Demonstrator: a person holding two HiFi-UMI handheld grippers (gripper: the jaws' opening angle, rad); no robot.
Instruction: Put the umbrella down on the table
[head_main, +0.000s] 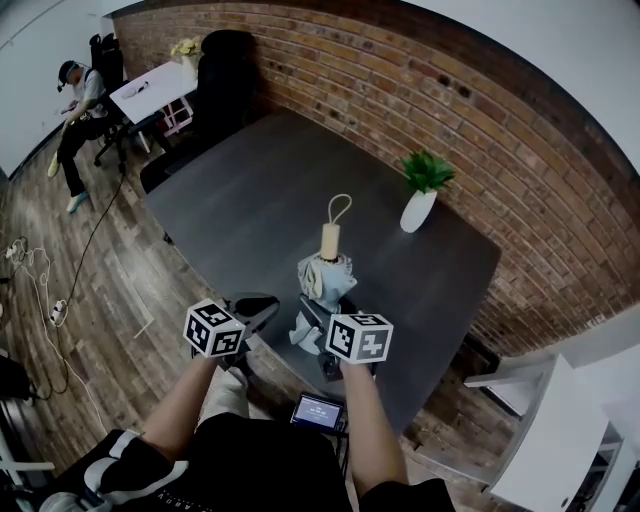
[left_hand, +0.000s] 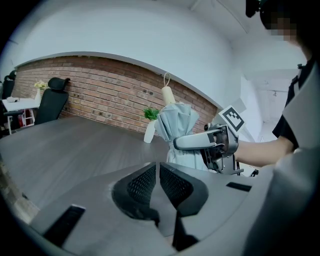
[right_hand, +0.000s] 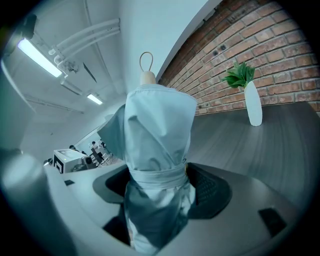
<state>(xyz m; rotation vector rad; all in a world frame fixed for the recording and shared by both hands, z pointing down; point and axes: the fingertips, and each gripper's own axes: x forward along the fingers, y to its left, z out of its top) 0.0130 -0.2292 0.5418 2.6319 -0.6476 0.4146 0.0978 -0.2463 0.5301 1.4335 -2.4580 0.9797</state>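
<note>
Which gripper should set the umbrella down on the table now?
Right. The right gripper grips the umbrella, holding it upright above the table near its front edge. The left gripper is shut and empty beside it.

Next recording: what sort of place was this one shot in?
Probably an office or meeting room: a large dark grey table, a black high-backed office chair by the red brick wall, and a small white desk beside a seated person.
</note>
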